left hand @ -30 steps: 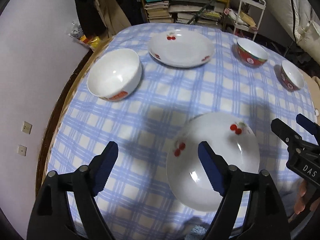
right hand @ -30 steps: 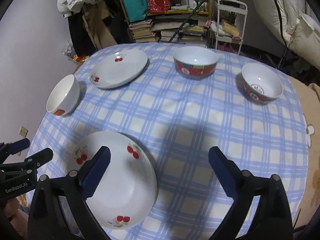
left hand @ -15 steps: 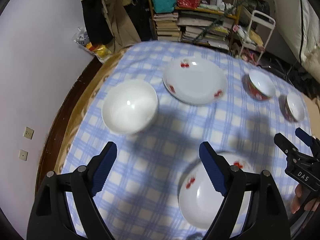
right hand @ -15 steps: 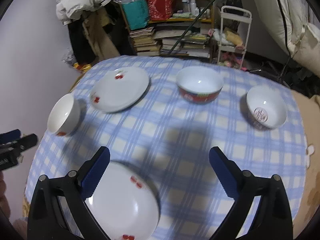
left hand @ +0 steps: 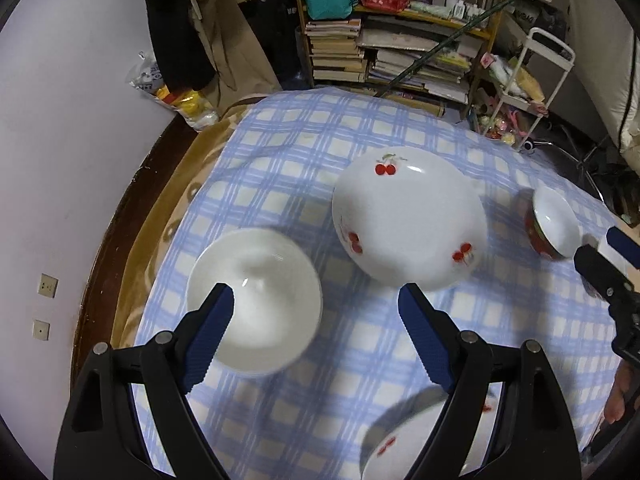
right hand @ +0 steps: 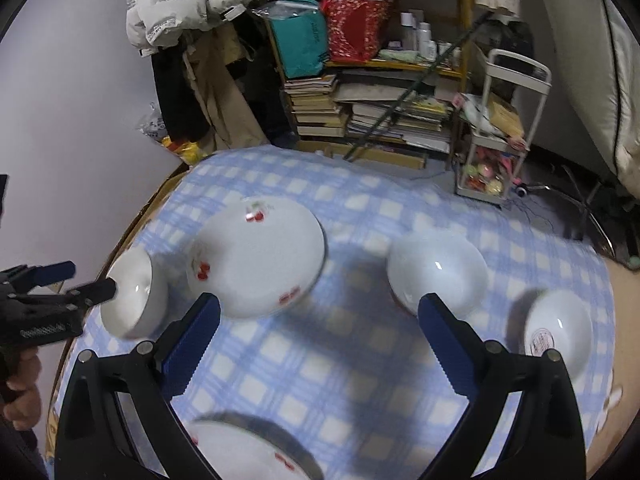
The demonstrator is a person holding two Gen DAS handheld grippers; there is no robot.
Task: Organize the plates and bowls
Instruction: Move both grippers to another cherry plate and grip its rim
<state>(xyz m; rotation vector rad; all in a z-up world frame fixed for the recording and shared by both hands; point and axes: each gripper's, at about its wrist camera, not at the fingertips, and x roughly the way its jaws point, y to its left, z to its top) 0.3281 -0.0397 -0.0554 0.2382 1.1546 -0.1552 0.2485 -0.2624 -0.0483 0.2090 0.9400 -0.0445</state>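
Both grippers' jaws stand wide apart, empty, above the table (left hand: 280,152). The left gripper (left hand: 316,332) frames a white bowl (left hand: 256,300); a cherry plate (right hand: 256,260) lies just beyond the right gripper (right hand: 320,340).

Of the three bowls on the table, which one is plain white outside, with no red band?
The white bowl at the table's left edge, beside the cherry plate. The other two bowls have red outsides.

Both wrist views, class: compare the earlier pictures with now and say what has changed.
Both open claws, left and right, advanced across the table away from the near cherry plate; the left now hovers by the white bowl. Nothing gripped or released; all dishes stayed put.
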